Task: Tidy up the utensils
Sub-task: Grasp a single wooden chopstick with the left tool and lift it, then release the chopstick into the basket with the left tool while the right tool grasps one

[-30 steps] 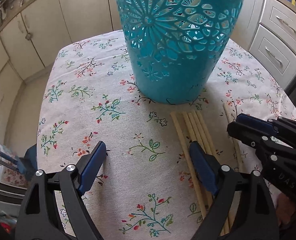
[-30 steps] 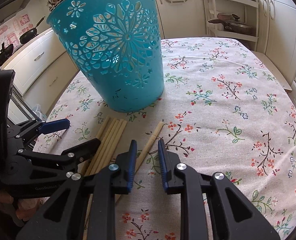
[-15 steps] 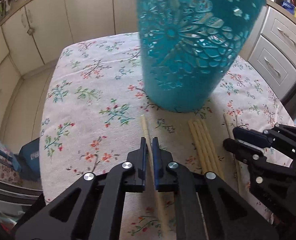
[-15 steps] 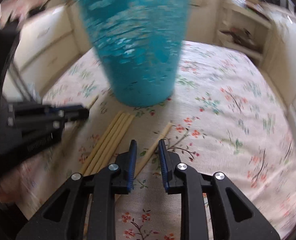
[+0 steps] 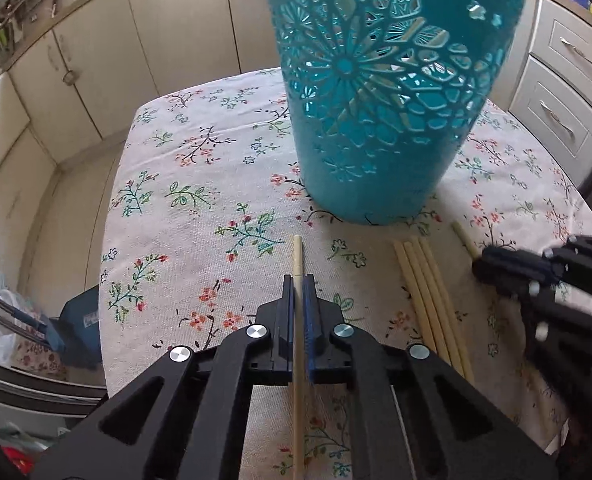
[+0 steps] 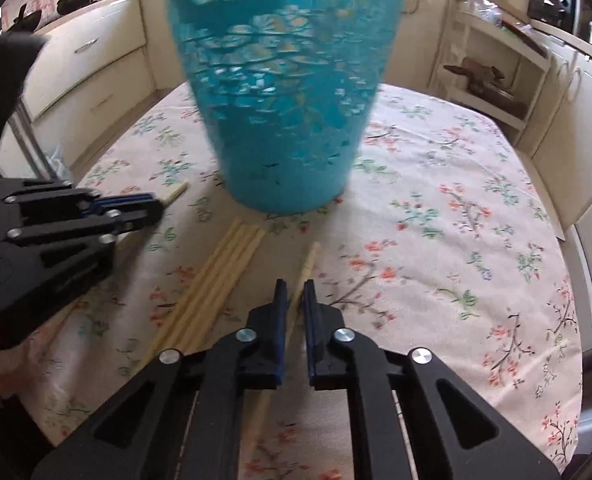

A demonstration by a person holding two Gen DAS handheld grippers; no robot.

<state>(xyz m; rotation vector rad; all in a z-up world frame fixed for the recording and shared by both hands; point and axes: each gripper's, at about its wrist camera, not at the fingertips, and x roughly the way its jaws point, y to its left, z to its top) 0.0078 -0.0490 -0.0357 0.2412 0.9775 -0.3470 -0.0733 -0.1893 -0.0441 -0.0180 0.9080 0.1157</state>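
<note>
Both tongs work a floral-clothed kitchen table (image 5: 199, 184) at once. Left tongs (image 5: 298, 280) are pinched nearly flat on a single chopstick (image 5: 297, 252), the blue pads (image 5: 308, 300) pressing it from either side; its tip juts forward past the fingertips toward the teal basket (image 5: 380, 92), and its tail runs back under the black frame. Right tongs (image 6: 291, 286) sit narrowly parted around another chopstick (image 6: 310, 258), a slim gap showing on both sides of it, so the view does not settle whether the pads actually grip it. That stick lies slanted on the cloth, its far end near the basket's foot.

Between the two tools, a bundle of four (image 5: 428, 280) chopsticks rests side by side on the cloth, touching one another, just short of the basket. Seen from the right wrist, the bundle (image 6: 223, 268) lies just beside the right tongs' stick and apart from it. One teal basket, pierced with a flower pattern, stands upright at the table's middle (image 6: 287, 92), blurred in that view. Cream cabinets (image 5: 95, 52) ring the room.
</note>
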